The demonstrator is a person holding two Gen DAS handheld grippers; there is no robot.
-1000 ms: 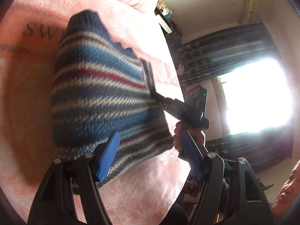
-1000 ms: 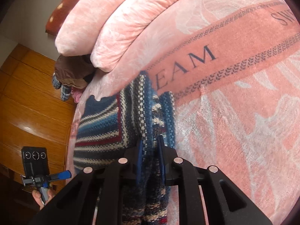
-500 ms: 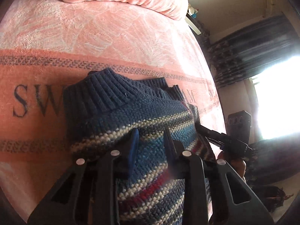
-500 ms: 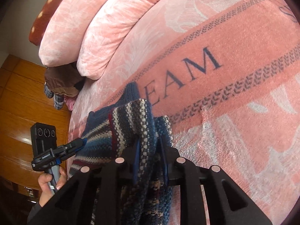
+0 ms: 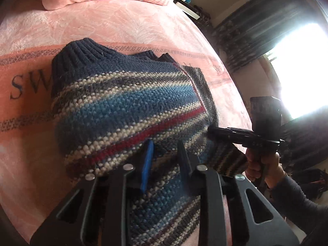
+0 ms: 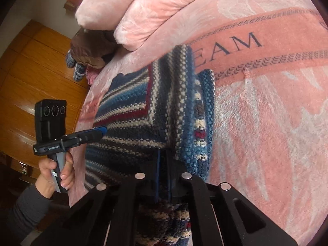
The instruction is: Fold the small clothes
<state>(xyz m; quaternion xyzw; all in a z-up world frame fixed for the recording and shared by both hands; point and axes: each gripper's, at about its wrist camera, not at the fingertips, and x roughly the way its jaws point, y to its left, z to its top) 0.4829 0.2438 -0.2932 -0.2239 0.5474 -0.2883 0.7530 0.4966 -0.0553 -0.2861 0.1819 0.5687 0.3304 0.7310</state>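
Observation:
A striped knit sweater (image 5: 127,102) in blue, cream and red lies on the pink blanket (image 5: 123,26), its dark ribbed collar (image 5: 82,51) at the far end. My left gripper (image 5: 166,155) is shut on a thick fold of the sweater's near edge. The blue pad (image 5: 148,160) presses the knit from the left. My right gripper (image 6: 163,172) is shut on the sweater (image 6: 131,123) at its other side, with bunched knit running between and under the fingers. In each view the other gripper shows: right (image 5: 213,131), left (image 6: 96,133), each held in a hand.
Pink pillows (image 6: 155,14) lie at the head of the bed, with a brown bundle of clothes (image 6: 90,49) beside them. A wooden wardrobe (image 6: 30,71) stands past the bed's left edge. A bright window and dark curtains (image 5: 256,30) are on the right. The blanket reads "SWEET DREAM".
My left gripper went from wide open to shut on the sweater's near edge. The right gripper stayed clamped. The sweater shifted and now lies more spread between both grippers.

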